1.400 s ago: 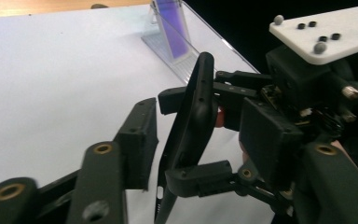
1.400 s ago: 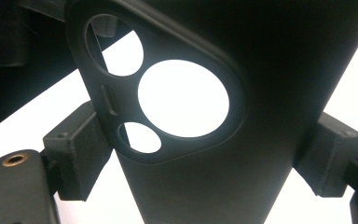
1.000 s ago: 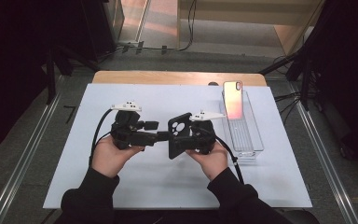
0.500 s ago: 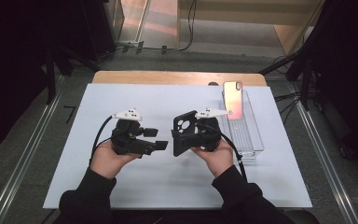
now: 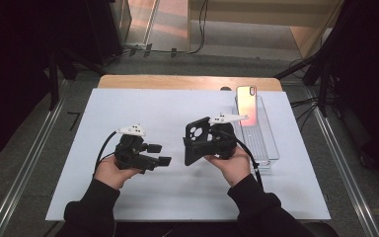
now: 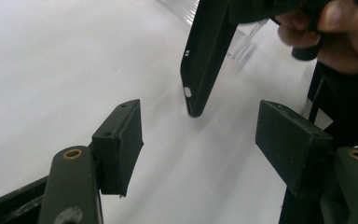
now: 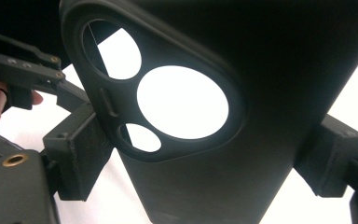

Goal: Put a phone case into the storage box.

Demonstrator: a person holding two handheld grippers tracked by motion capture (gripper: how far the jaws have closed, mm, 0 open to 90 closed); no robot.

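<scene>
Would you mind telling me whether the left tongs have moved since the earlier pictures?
Yes. The left tongs have drawn leftward, away from the phone case and the clear tray, jaws just opened, nothing between.

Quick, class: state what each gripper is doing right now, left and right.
Left gripper: open, nothing between its jaws, just short of the case.
Right gripper: shut on the black phone case, jaws clamped on its two edges.

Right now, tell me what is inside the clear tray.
A phone lies in the far end of the clear tray, its glossy face up. The rest of the tray looks empty, though the right hand-held gripper and its black phone case hide part of the near left wall.
</scene>
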